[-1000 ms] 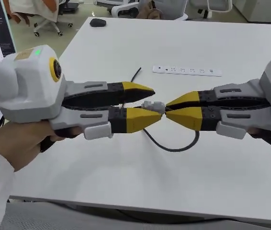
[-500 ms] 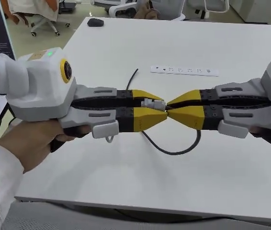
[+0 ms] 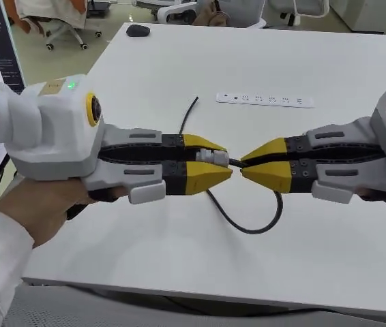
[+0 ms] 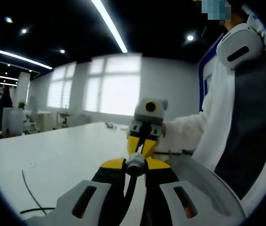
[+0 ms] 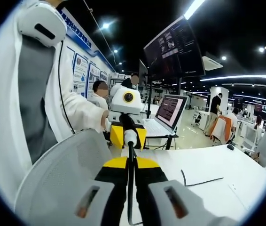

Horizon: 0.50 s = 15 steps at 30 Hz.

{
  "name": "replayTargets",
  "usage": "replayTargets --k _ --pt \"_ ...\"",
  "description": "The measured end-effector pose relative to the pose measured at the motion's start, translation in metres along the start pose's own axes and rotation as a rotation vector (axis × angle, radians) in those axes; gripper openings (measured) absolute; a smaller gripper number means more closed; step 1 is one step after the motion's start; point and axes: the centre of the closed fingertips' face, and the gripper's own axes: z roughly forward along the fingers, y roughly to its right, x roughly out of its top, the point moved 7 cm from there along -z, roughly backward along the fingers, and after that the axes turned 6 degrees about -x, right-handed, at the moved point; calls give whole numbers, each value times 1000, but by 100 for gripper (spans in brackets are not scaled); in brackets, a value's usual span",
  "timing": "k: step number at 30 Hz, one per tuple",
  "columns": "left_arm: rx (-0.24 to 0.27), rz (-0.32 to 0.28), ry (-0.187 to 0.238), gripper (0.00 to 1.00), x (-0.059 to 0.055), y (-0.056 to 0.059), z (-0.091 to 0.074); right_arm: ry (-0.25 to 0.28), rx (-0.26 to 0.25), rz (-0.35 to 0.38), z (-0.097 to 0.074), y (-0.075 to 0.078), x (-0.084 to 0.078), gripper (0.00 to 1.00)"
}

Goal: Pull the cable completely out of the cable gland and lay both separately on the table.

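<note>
The small grey cable gland (image 3: 213, 157) is held above the white table (image 3: 329, 231), with my left gripper (image 3: 226, 164) shut on it. A black cable (image 3: 254, 227) leaves the gland and passes between the tips of my right gripper (image 3: 242, 165), which is shut on it. From there it loops down onto the table and runs back behind the left gripper. The two grippers face each other tip to tip, a short gap apart. In the left gripper view the gland (image 4: 135, 165) sits between the yellow tips. In the right gripper view the cable (image 5: 129, 174) runs straight to the gland (image 5: 130, 137).
A white power strip (image 3: 258, 100) lies behind the grippers, and a dark mouse (image 3: 138, 30) sits at the far edge. Left of the table are a keyboard and office chairs. The table's front edge (image 3: 200, 291) is close below the grippers.
The left gripper's jaws have shut on the gland. The grippers have drawn slightly apart, baring a short stretch of black cable between the gland and the right tips.
</note>
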Motion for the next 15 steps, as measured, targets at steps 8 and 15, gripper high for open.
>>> replayTargets --k 8,15 --pt "21 -20 10 17 0 -3 -6 -58 -38 -2 -16 6 -16 2" --pt "28 -36 3 17 -2 -3 -7 -107 -58 6 -29 9 -32 2"
